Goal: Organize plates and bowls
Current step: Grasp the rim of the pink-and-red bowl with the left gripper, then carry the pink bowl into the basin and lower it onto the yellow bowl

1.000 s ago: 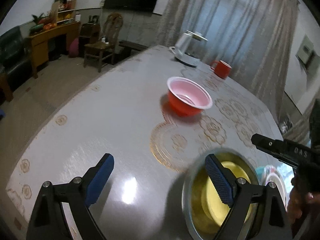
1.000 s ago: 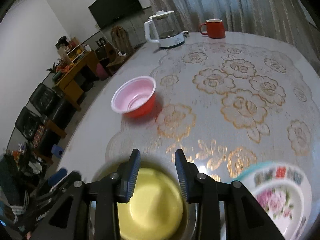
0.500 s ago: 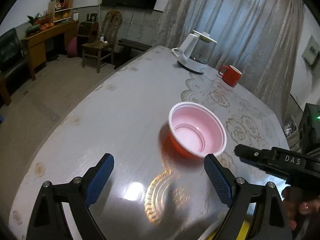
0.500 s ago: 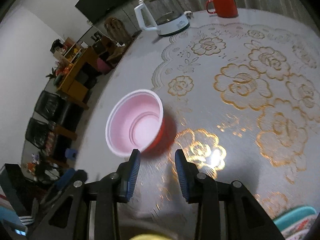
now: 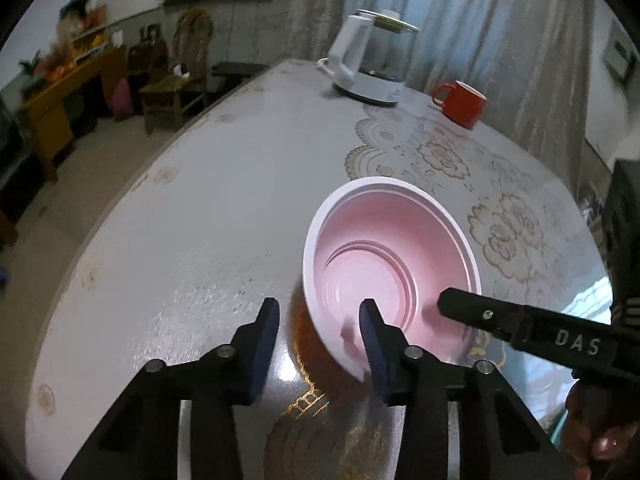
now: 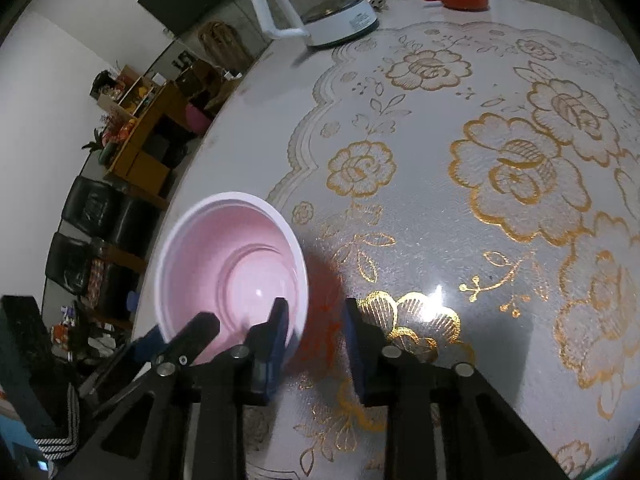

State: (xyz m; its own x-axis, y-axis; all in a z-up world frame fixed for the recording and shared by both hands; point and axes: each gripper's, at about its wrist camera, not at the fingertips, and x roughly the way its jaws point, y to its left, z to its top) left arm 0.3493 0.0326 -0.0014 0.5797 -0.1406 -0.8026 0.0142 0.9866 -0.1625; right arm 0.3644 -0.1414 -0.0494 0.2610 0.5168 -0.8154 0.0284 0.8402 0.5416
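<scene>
Left wrist view: the left gripper straddles the near rim of the red bowl on the table, one finger outside, one inside, jaws closing but pads seemingly not yet pressing. Right wrist view: the right gripper is closing across the same bowl's right-hand wall. This looks like the pickup step; next both grips need to seat before lifting level.

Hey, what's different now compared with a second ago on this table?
Both grippers left the yellow bowl and plate, now out of view, and moved to the red bowl. The left gripper and right gripper each straddle its rim, one finger inside, jaws closing. The kettle, the mug and the red bowl stayed put.
</scene>
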